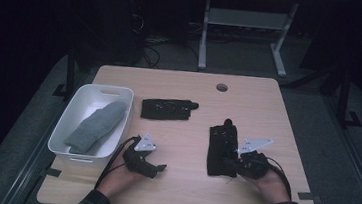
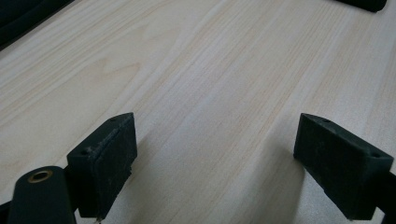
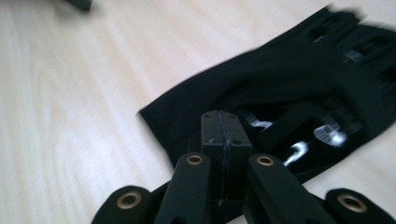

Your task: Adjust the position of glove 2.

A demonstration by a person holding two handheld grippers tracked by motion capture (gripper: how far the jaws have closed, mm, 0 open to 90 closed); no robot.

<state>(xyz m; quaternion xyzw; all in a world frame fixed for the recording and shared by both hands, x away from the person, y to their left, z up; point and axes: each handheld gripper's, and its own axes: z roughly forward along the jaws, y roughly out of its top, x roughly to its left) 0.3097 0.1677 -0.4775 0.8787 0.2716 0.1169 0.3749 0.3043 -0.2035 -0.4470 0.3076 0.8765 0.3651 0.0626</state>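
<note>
A black glove [image 1: 222,148] lies flat on the wooden table [image 1: 180,192], right of centre, fingers pointing away. My right gripper [image 1: 233,165] sits at its near right edge. In the right gripper view the jaws are pressed together at the cuff of this glove [image 3: 289,79], so the right gripper [image 3: 226,123] is shut on its fabric. A second black glove [image 1: 167,109] lies sideways farther back, near the centre. My left gripper [image 1: 160,169] rests low over bare wood by the tub's near right corner. Its jaws stand wide apart with nothing between them [image 2: 215,158].
A white plastic tub [image 1: 119,93] stands at the table's left side with a grey knitted mitten [image 1: 99,124] inside. A round cable hole [image 1: 222,87] is near the far edge. A white desk frame [image 1: 204,34] stands on the dark floor behind.
</note>
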